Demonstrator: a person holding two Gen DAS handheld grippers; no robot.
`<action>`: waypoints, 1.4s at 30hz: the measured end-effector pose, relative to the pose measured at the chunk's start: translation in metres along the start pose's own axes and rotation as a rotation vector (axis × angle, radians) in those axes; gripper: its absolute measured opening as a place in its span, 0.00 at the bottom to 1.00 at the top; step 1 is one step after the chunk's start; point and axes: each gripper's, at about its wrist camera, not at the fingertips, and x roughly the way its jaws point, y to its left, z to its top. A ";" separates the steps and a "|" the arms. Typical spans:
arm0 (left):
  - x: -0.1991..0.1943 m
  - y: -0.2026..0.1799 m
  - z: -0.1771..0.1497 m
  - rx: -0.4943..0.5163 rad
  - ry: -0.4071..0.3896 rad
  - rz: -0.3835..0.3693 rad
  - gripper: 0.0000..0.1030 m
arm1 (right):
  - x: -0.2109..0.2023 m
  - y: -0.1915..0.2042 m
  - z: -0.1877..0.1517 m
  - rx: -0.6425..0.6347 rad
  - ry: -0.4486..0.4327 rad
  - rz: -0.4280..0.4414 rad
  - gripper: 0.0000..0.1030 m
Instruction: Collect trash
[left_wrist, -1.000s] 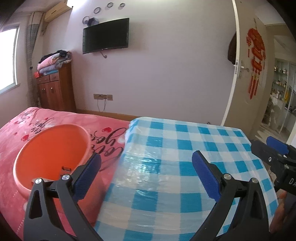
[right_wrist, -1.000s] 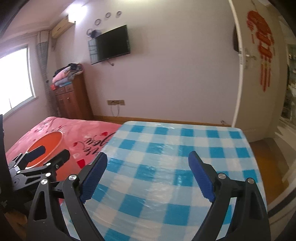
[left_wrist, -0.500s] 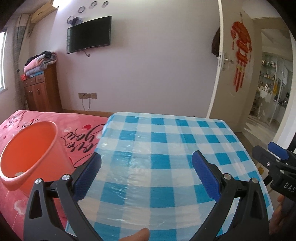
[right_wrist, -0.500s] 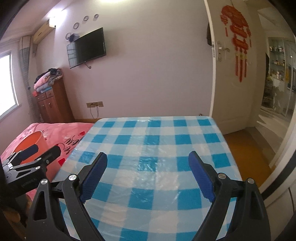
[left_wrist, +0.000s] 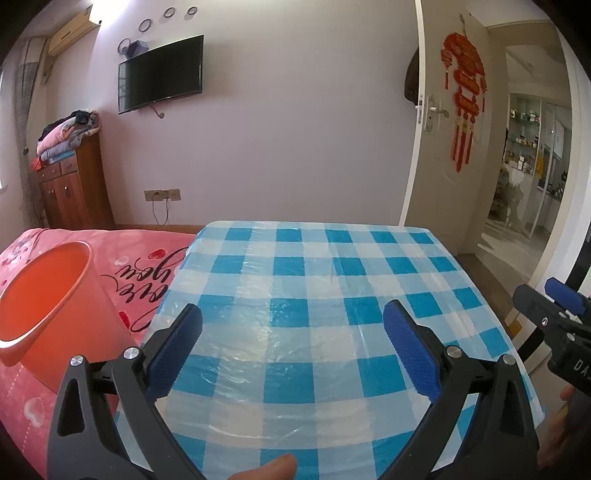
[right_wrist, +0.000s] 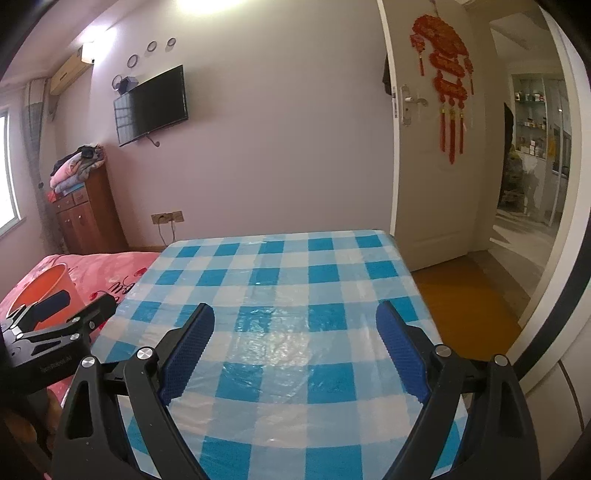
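Both your views have swung right since a second ago, so the orange bin (left_wrist: 44, 295) that filled the left wrist view now sits off at its left edge, on the pink bedspread (left_wrist: 147, 258) just beside the checkered table (left_wrist: 314, 295). Your left gripper (left_wrist: 291, 343) and right gripper (right_wrist: 295, 343) both hang over the tabletop with claws spread wide, nothing between them.

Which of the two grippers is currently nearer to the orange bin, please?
Left. The left gripper hangs over the checkered tablecloth's edge, just beside the orange bin; the right gripper sits farther across the table, with the left one between it and the bin.
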 end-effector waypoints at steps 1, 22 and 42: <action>0.000 -0.001 -0.001 0.004 0.000 0.001 0.96 | -0.001 -0.002 -0.001 0.003 -0.001 -0.003 0.86; 0.013 -0.027 -0.013 0.044 0.027 -0.007 0.96 | 0.009 -0.021 -0.013 0.017 0.021 -0.019 0.86; 0.106 -0.042 -0.047 0.016 0.215 0.017 0.96 | 0.107 -0.035 -0.041 0.051 0.208 -0.003 0.88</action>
